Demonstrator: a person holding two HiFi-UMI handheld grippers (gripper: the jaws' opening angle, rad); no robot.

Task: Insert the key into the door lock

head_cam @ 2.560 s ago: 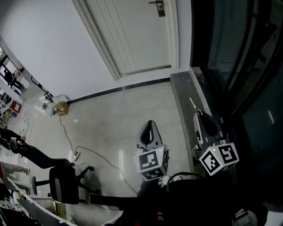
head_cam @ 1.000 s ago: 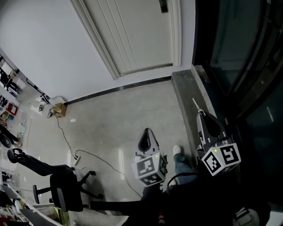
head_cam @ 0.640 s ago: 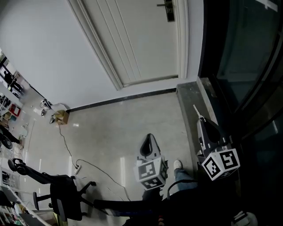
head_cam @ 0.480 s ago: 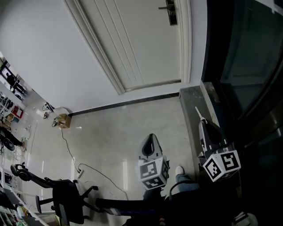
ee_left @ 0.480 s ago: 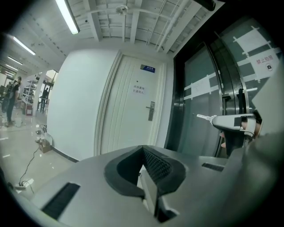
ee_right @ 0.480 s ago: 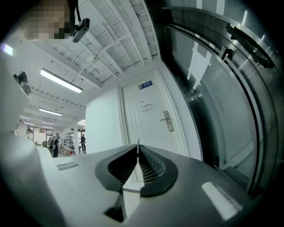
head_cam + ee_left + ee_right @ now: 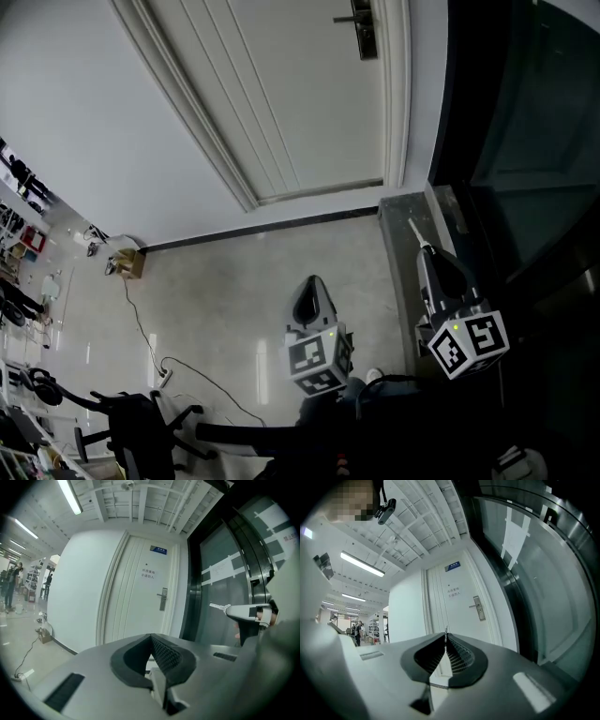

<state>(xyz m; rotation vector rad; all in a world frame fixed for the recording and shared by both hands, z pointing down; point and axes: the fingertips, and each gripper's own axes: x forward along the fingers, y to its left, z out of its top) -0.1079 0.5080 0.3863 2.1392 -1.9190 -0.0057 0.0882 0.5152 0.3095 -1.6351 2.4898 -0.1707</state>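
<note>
Right gripper (image 7: 424, 249) pinching key (image 7: 413, 231), left gripper (image 7: 314, 281) closed on nothing, open floor (image 7: 225, 281) ahead, door lock (image 7: 367, 34) well apart.

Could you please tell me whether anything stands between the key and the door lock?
Nothing visible does. The key, gripped in the right claw, points toward the door lock with only floor in between; the door is shut and the lock is some way off.

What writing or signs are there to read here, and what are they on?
None reads clearly.
Blue plate atop the door: too small.
Dark lettering below it: blurred.
Papers on the glass wall: unreadable.
Left cube, right cube: marker patterns, no words.
</note>
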